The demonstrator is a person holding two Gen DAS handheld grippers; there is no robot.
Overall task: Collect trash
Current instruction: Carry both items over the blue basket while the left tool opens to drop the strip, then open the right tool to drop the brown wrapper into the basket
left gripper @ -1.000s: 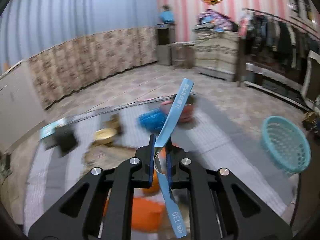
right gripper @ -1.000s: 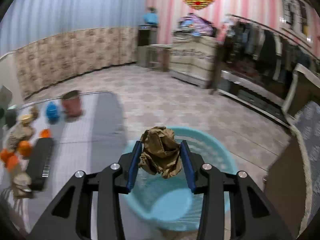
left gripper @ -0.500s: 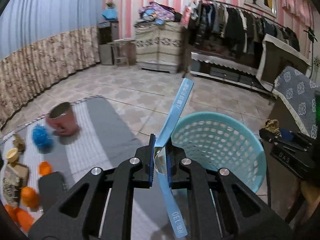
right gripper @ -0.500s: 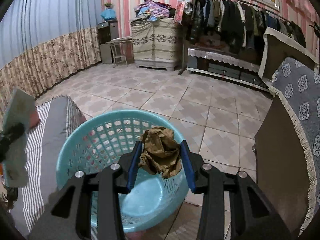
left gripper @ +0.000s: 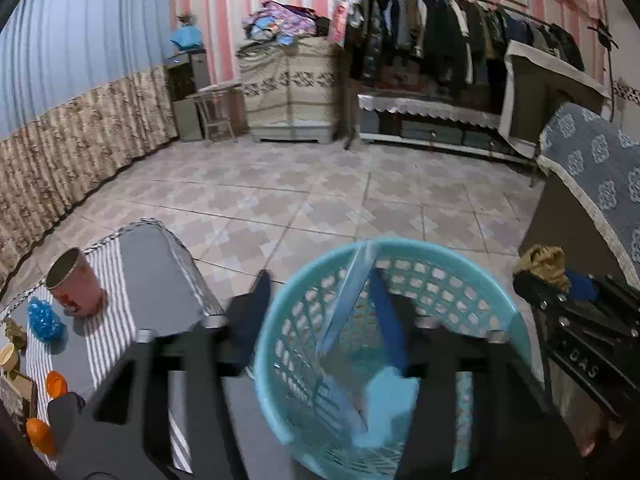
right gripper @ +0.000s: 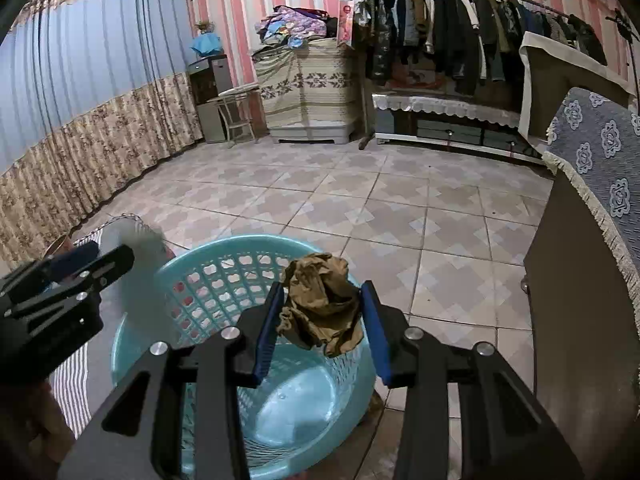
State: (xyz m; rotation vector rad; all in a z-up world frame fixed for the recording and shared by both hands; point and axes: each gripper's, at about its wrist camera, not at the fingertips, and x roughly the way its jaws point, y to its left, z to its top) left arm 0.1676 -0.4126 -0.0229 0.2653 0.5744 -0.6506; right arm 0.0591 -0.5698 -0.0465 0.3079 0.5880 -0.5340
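**A:** What were the surfaces like around you?

**B:** Your right gripper point(right gripper: 322, 320) was matt black, with bright metal bolt heads and smooth blue pads point(right gripper: 374, 332). It pinched a wad of brown paper point(right gripper: 320, 304), crumpled and dull. Below it, the basket point(right gripper: 192, 272) was turquoise plastic, its wall perforated and its floor glossy.

**A:** And on your left?

**B:** Your left gripper point(left gripper: 322, 312) looked the same matt black, though blurred. A pale blue strip point(left gripper: 346, 296) between its fingers looked thin and smooth. The striped mat point(left gripper: 152, 268) looked like woven cloth, and the pink cup point(left gripper: 74, 284) on it had a shiny metallic rim. The floor tiles point(left gripper: 320, 192) had a faint sheen.
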